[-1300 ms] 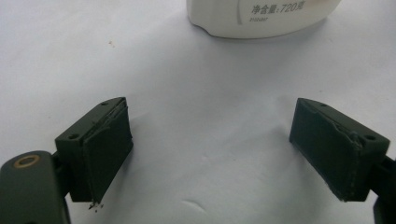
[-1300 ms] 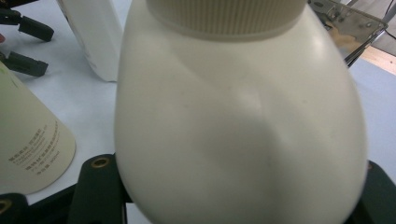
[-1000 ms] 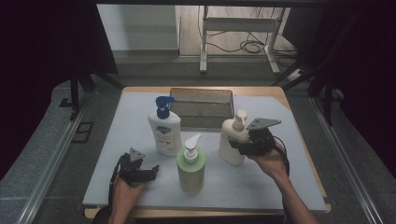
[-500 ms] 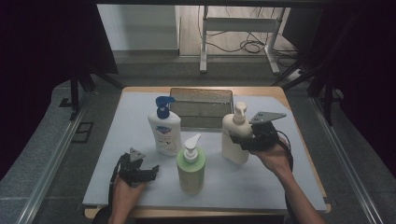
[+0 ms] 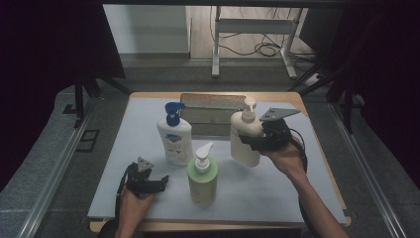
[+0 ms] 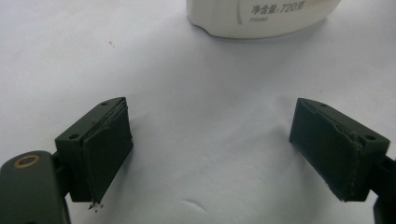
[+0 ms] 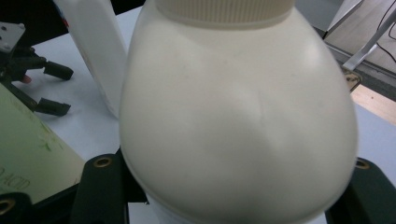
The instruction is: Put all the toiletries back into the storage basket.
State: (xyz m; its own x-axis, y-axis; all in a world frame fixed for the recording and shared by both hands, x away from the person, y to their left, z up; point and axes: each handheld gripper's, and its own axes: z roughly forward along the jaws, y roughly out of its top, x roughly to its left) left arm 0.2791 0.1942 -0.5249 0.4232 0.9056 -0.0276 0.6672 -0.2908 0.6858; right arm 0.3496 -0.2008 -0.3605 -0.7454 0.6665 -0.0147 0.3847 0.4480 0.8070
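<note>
Now the cream pump bottle is upright at the right of the surface, just before the dark tray, seemingly lifted. Its body sits clamped in the right hand-held gripper. Further left stand the green bottle and blue-capped bottle. Wide open and holding nothing, the left hand-held gripper rests low.

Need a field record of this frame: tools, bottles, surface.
right tool: shut on cream pump bottle, held upright
left tool: open, resting low on the mat, holding nothing
green pump bottle: upright, front centre
white bottle with blue pump: upright, left of centre
tray: dark, at the far edge
mat: pale, covers the table
</note>
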